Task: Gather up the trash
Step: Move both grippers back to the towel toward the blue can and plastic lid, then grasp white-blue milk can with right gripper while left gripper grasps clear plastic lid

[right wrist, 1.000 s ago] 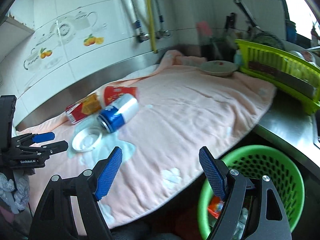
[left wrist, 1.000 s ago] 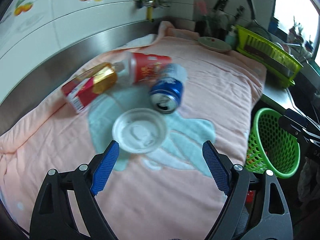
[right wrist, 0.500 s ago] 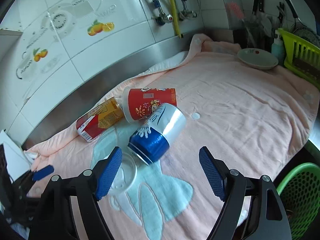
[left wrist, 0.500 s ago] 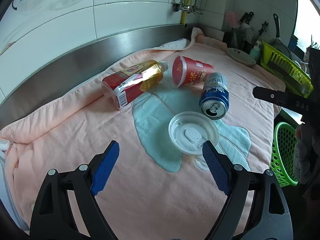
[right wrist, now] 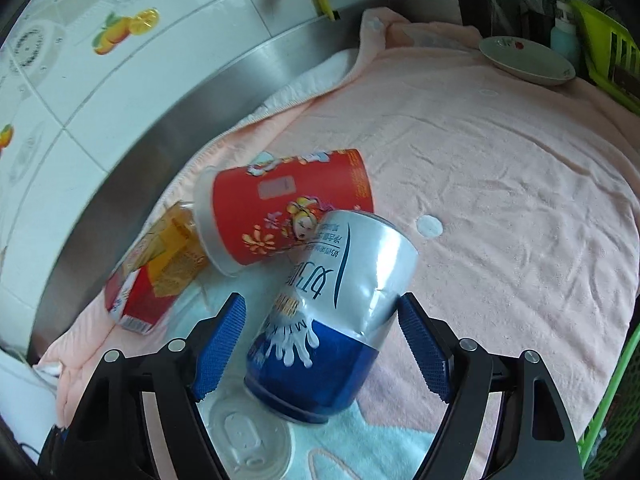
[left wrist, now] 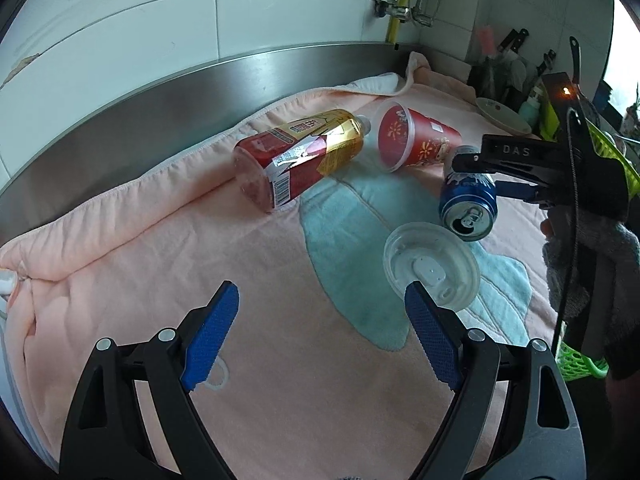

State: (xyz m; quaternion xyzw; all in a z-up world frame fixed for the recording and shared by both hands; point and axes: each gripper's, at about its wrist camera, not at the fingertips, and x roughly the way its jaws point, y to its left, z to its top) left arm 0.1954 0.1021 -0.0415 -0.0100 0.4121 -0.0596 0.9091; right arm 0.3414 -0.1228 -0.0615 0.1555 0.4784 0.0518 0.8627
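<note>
Pink terry towel (left wrist: 328,380) covers my desk; on it lie a red-and-gold plastic bottle (left wrist: 298,160), a red paper cup (right wrist: 288,208), a blue-and-silver drink can (right wrist: 332,320) and a clear plastic lid (left wrist: 432,266). My right gripper (right wrist: 322,342) straddles the can, jaws spread, not yet pinching. My left gripper (left wrist: 320,334) hovers with jaws spread, holding nothing

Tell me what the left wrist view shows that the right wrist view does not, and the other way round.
Only the left wrist view shows the left gripper, open over bare towel, and the bottle's full length. Only the right wrist view shows the orange decal on the tiles and the right gripper open around the blue can. Both show the can, red cup, clear lid, plate and pink towel.
</note>
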